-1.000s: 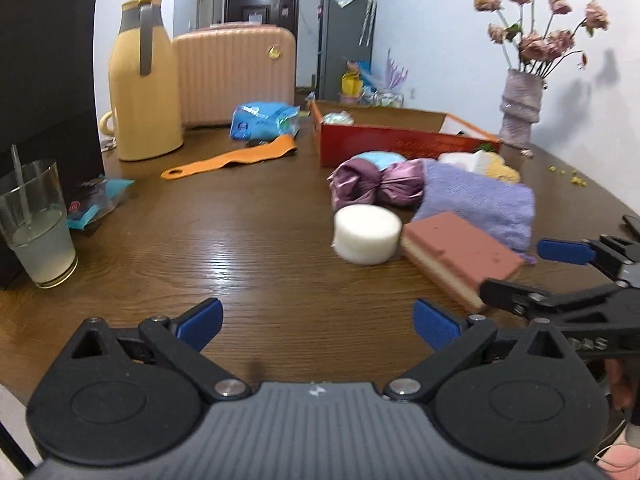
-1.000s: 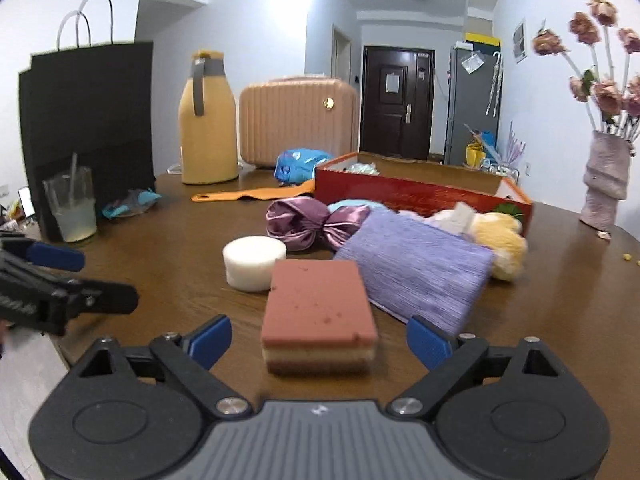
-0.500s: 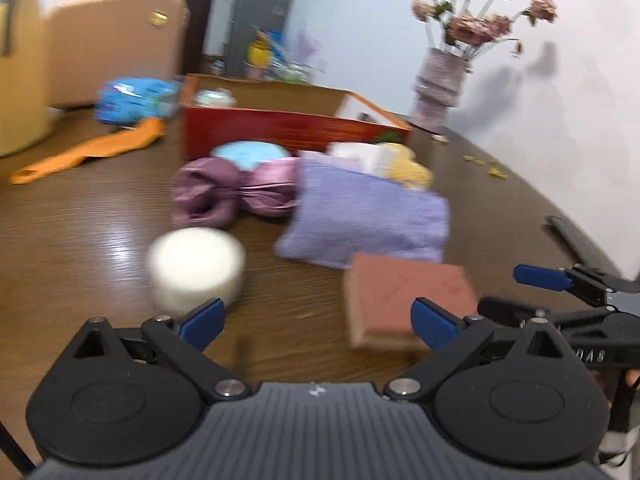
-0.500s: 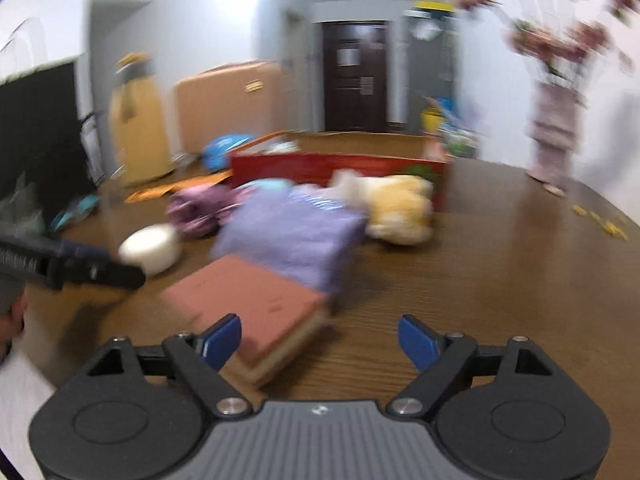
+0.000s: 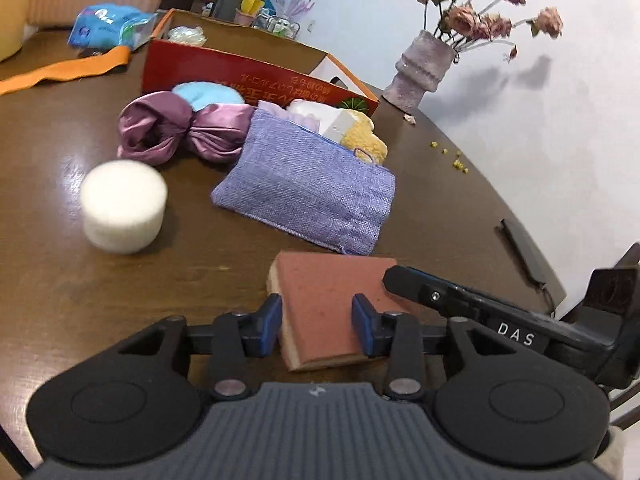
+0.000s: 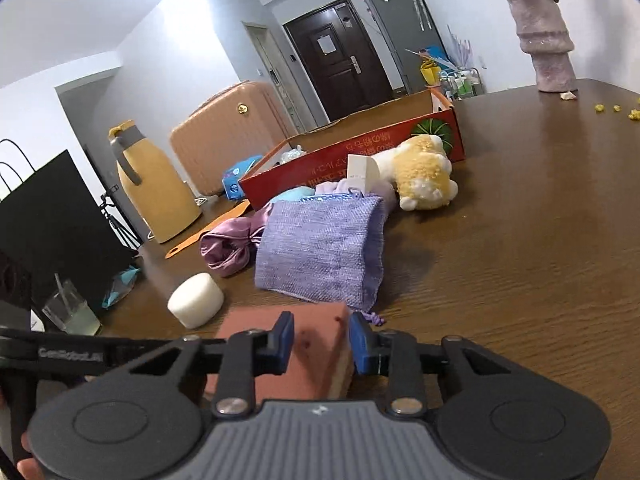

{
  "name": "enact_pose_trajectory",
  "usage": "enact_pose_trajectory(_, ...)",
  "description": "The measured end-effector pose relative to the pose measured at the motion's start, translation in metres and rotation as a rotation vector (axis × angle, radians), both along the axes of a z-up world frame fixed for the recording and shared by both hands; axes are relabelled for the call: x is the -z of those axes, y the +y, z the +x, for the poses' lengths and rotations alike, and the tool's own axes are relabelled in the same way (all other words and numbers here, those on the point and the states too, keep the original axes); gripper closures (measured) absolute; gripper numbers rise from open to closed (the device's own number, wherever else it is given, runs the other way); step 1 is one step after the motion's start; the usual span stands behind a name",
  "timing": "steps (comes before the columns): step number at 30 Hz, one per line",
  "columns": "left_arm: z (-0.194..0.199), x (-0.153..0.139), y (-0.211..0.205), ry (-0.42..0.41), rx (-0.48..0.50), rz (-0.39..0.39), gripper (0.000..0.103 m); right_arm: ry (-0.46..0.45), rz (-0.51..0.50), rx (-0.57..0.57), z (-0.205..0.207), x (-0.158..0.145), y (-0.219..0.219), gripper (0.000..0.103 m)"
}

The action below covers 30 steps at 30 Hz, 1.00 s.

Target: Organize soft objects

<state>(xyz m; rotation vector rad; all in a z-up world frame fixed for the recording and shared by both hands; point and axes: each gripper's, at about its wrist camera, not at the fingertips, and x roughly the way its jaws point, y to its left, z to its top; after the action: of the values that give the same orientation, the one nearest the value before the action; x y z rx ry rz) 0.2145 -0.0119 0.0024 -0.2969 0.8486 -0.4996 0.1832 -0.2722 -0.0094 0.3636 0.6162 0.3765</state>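
Both tools have just been closing. Left tool (image 5: 316, 330) and right tool (image 6: 320, 344) each pinch opposite ends of the flat terracotta-topped rectangular sponge (image 5: 332, 300), lying on the brown wooden surface (image 5: 120, 280) directly ahead.

Clutter I am seeing around my work

A pink vase (image 6: 544, 40) is standing at the upper right on the brown table (image 6: 520, 240). A yellow jug (image 6: 154, 196), a peach suitcase (image 6: 228, 136) and a black bag (image 6: 52, 224) are lining the left side. A glass (image 6: 72, 312) of pale drink is sitting at lower left.
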Motion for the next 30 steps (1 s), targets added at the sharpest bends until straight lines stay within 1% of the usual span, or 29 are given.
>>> enact_pose_trajectory(1,0.001,0.001,0.002,0.002,-0.011,0.000,0.059,0.004,-0.003,-0.005,-0.001,0.000,-0.001,0.073)
enact_pose_trajectory(3,0.004,0.004,0.003,0.016,-0.030,0.006,0.059,0.023,-0.013,-0.001,0.001,0.002,-0.001,0.071)
enact_pose_trajectory(7,0.009,0.008,0.003,0.036,-0.016,-0.027,0.059,0.021,-0.024,0.007,-0.002,-0.003,-0.001,0.071)
enact_pose_trajectory(8,0.011,0.010,0.003,0.043,-0.010,-0.034,0.066,0.027,-0.018,-0.002,-0.002,-0.003,-0.002,0.071)
enact_pose_trajectory(9,0.013,0.012,0.002,0.052,0.001,-0.046,0.068,0.042,-0.010,-0.005,0.001,-0.001,-0.003,0.070)
enact_pose_trajectory(10,0.014,0.013,0.003,0.055,0.002,-0.058,0.069,0.057,-0.004,-0.004,0.002,0.002,-0.004,0.070)
enact_pose_trajectory(11,0.015,0.014,0.003,0.056,0.001,-0.062,0.070,0.063,0.012,0.001,0.004,0.005,-0.005,0.073)
enact_pose_trajectory(12,0.017,0.014,0.004,0.064,-0.001,-0.071,0.070,0.072,0.035,-0.002,0.006,0.005,-0.008,0.078)
enact_pose_trajectory(13,0.018,0.014,0.006,0.073,-0.006,-0.078,0.071,0.078,0.054,-0.009,0.007,0.005,-0.009,0.078)
enact_pose_trajectory(15,0.020,0.005,0.006,0.061,-0.012,-0.088,0.071,0.070,0.068,-0.010,0.011,-0.001,-0.009,0.079)
enact_pose_trajectory(17,0.026,-0.013,0.006,0.010,-0.004,-0.098,0.071,0.028,0.061,-0.014,0.016,-0.015,-0.009,0.079)
enact_pose_trajectory(19,0.043,-0.040,0.007,-0.053,0.001,-0.110,0.071,-0.034,0.055,-0.023,0.030,-0.039,-0.010,0.079)
enact_pose_trajectory(22,0.090,-0.081,0.008,-0.136,0.005,-0.105,0.072,-0.123,0.032,-0.044,0.075,-0.082,-0.009,0.079)
enact_pose_trajectory(23,0.110,-0.091,0.008,-0.155,0.002,-0.099,0.072,-0.157,0.012,-0.046,0.098,-0.096,-0.006,0.079)
enact_pose_trajectory(25,0.156,-0.108,0.009,-0.164,-0.019,-0.074,0.072,-0.177,-0.002,-0.045,0.142,-0.115,0.000,0.079)
enact_pose_trajectory(27,0.202,-0.112,0.010,-0.149,-0.037,-0.054,0.072,-0.161,-0.020,-0.036,0.197,-0.126,0.009,0.079)
enact_pose_trajectory(28,0.227,-0.110,0.012,-0.125,-0.056,-0.041,0.072,-0.143,-0.021,-0.044,0.222,-0.128,0.014,0.079)
enact_pose_trajectory(30,0.265,-0.100,0.016,-0.078,-0.064,-0.019,0.072,-0.080,-0.008,-0.037,0.275,-0.121,0.022,0.079)
